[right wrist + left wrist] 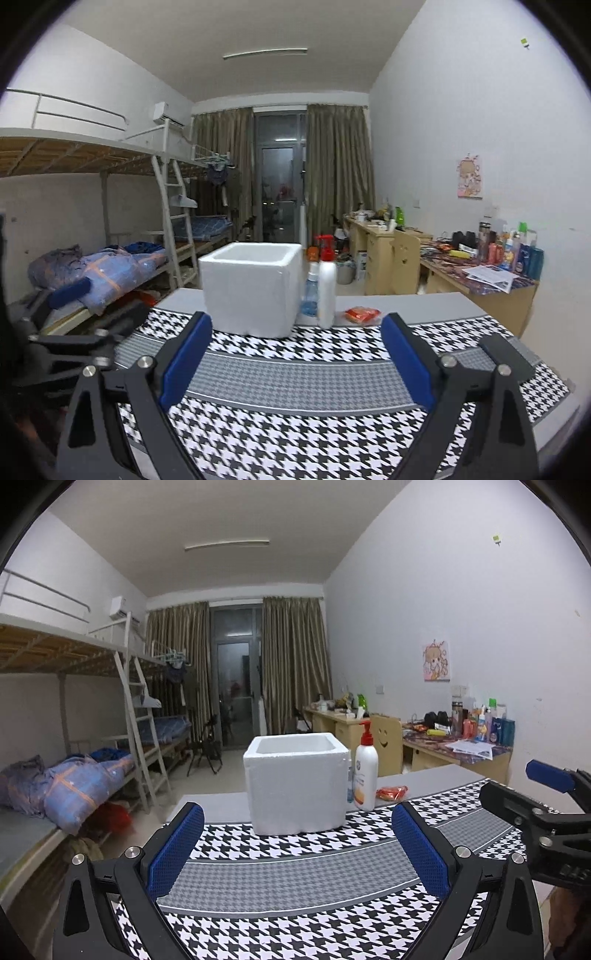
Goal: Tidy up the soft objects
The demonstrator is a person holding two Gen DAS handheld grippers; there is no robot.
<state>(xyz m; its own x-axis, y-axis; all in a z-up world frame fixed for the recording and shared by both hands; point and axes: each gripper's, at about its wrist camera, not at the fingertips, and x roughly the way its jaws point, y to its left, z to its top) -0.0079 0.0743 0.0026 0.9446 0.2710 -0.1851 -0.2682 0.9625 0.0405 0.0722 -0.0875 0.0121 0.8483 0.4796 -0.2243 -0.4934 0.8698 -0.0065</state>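
A white foam box stands open-topped on the houndstooth cloth, ahead of both grippers; it also shows in the right wrist view. A small red-orange soft packet lies to the right of a white pump bottle, and shows in the right wrist view too. My left gripper is open and empty, short of the box. My right gripper is open and empty, also short of the box.
A blue spray bottle stands beside the pump bottle. The right gripper's body shows at the right of the left wrist view. Bunk beds stand left, cluttered desks along the right wall.
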